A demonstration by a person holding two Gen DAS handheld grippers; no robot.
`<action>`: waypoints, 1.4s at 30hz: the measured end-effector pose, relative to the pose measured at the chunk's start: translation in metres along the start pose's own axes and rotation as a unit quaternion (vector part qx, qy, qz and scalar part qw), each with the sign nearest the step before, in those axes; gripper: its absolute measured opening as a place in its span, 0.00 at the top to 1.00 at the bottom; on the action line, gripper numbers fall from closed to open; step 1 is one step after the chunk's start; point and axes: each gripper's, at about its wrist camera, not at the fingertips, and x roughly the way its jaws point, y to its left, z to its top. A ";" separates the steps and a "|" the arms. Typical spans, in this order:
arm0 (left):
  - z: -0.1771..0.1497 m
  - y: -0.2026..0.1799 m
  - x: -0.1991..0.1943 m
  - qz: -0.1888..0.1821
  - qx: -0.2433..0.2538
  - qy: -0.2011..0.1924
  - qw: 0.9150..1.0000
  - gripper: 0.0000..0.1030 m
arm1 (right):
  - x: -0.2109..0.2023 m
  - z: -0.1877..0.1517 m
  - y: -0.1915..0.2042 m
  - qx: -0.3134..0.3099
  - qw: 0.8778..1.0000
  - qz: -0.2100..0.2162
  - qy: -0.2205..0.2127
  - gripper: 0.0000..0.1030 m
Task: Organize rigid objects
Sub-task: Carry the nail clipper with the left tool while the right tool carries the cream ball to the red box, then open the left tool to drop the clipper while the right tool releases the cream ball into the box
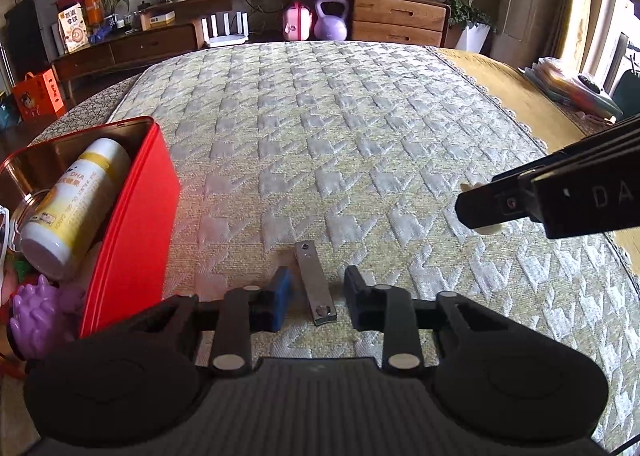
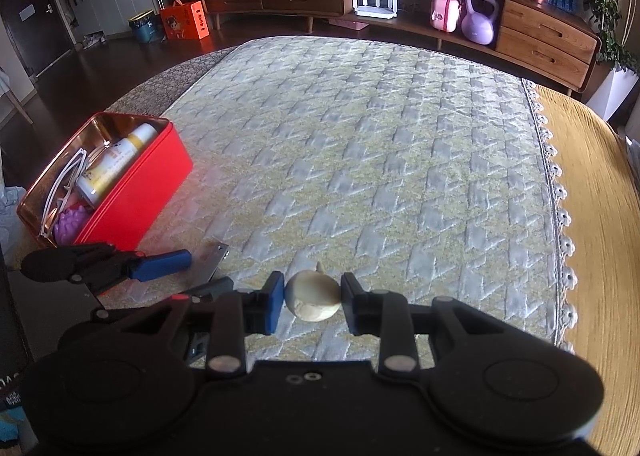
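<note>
Collection of the loose pieces into the red tin (image 1: 132, 224) is judged to be the step in hand, with two pieces left outside it. Nearest in the left wrist view, the left gripper (image 1: 317, 292) is seen with a flat metal bar (image 1: 315, 283) lying on the bed (image 1: 360, 128) between its fingers; a gap is visible on either side of the bar, so the jaws are read as partly open and the bar as not yet pinched. In the right wrist view, the right gripper (image 2: 312, 297) is closed on a small cream, rounded piece (image 2: 313, 296), both pads being pressed against its sides; whether the piece is lifted clear of the quilted cover cannot be told. Further off to the left, the tin stands open on the bed, and a white and yellow bottle (image 1: 68, 208), a purple spiky toy (image 1: 42, 316) and what looks like a pair of white glasses (image 2: 64, 184) are already held in it. For the next move, the left jaws are judged to need closing on the bar, after which both pieces would be carried over the tin's near wall and released inside.
</note>
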 end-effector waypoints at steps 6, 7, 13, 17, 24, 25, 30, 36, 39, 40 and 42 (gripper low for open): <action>0.000 -0.004 -0.002 0.012 0.007 -0.001 1.000 0.89 | -0.001 0.001 0.002 -0.001 1.000 0.001 0.000 0.71; 0.001 -0.001 -0.003 0.008 -0.001 0.001 1.000 0.89 | -0.002 0.000 0.003 -0.001 1.000 0.001 0.000 0.71; 0.006 0.030 -0.024 0.011 -0.044 -0.003 0.999 0.89 | -0.009 0.005 0.012 -0.008 1.000 0.004 -0.004 0.71; 0.016 0.051 -0.048 0.014 -0.054 -0.017 0.998 0.89 | -0.014 0.010 0.026 -0.023 1.000 0.010 -0.009 0.71; 0.037 0.098 -0.090 0.033 -0.068 -0.041 0.996 0.89 | -0.019 0.023 0.060 -0.047 0.998 0.028 -0.021 0.71; 0.038 0.106 -0.095 0.037 -0.070 -0.043 0.996 0.89 | -0.019 0.025 0.065 -0.050 0.998 0.031 -0.022 0.71; 0.036 0.134 -0.110 0.059 -0.078 -0.048 0.994 0.89 | -0.017 0.033 0.099 -0.074 0.996 0.045 -0.026 0.71; 0.028 0.165 -0.119 0.079 -0.088 -0.048 0.992 0.89 | -0.010 0.042 0.139 -0.099 0.992 0.066 -0.029 0.71; 0.024 0.177 -0.117 0.085 -0.087 -0.043 0.992 0.89 | -0.007 0.045 0.159 -0.116 0.990 0.076 -0.032 0.71; 0.023 0.181 -0.116 0.088 -0.086 -0.040 0.992 0.89 | -0.005 0.046 0.165 -0.121 0.989 0.078 -0.031 0.71; 0.019 0.187 -0.112 0.091 -0.088 -0.034 0.991 0.89 | 0.001 0.047 0.177 -0.132 0.988 0.078 -0.030 0.71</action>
